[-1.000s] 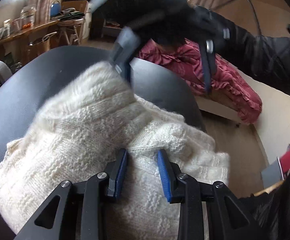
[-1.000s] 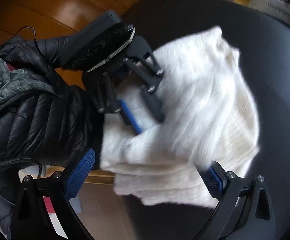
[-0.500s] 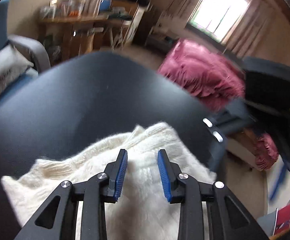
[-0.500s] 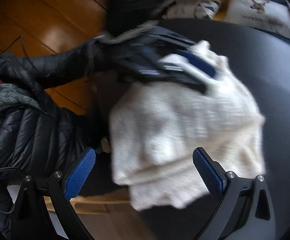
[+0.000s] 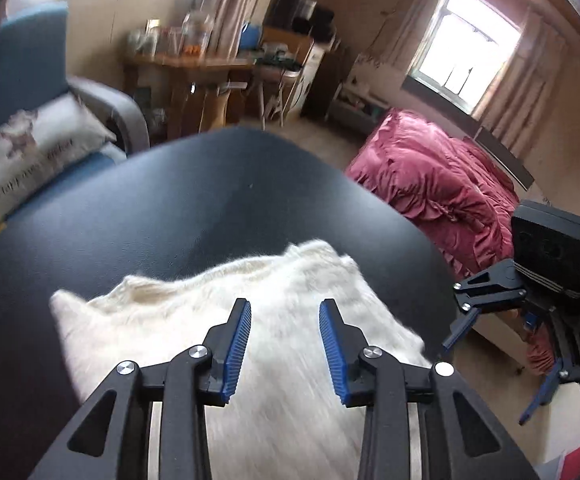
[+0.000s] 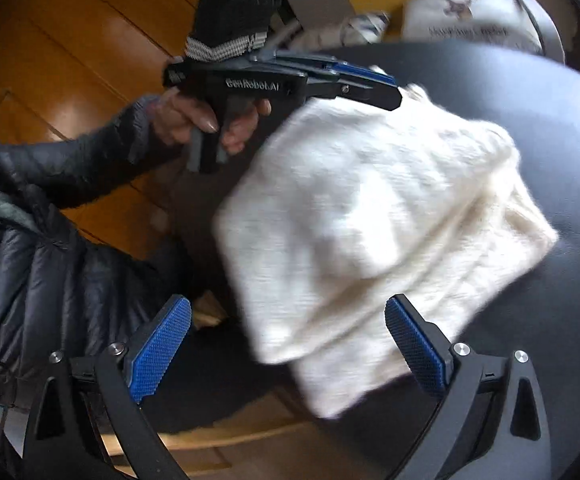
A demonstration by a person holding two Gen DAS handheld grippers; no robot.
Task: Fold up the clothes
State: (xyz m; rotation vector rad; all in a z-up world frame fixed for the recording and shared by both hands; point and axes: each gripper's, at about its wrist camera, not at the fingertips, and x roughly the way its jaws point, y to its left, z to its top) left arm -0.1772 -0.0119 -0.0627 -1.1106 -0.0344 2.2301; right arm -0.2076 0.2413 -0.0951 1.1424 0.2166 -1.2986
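Observation:
A cream knitted sweater (image 5: 250,320) lies folded in a thick bundle on the round black table (image 5: 170,208); it also shows in the right wrist view (image 6: 369,220). My left gripper (image 5: 284,312) is open and empty, its blue pads just above the sweater's near part. In the right wrist view the left gripper (image 6: 369,80) hovers over the sweater's far edge. My right gripper (image 6: 288,320) is wide open and empty, above the sweater's near edge. In the left wrist view the right gripper (image 5: 493,360) sits off the table's right side.
A red bedspread (image 5: 441,184) lies on the floor right of the table. A blue armchair with a printed cushion (image 5: 34,156) stands at the left. A cluttered wooden desk (image 5: 210,64) is at the back. Wooden floor (image 6: 70,60) lies beyond the table edge (image 6: 569,120).
Both grippers have lifted off the sweater. The right gripper has swung away from above the sweater to the table's right side. The left gripper has tilted up and drawn back.

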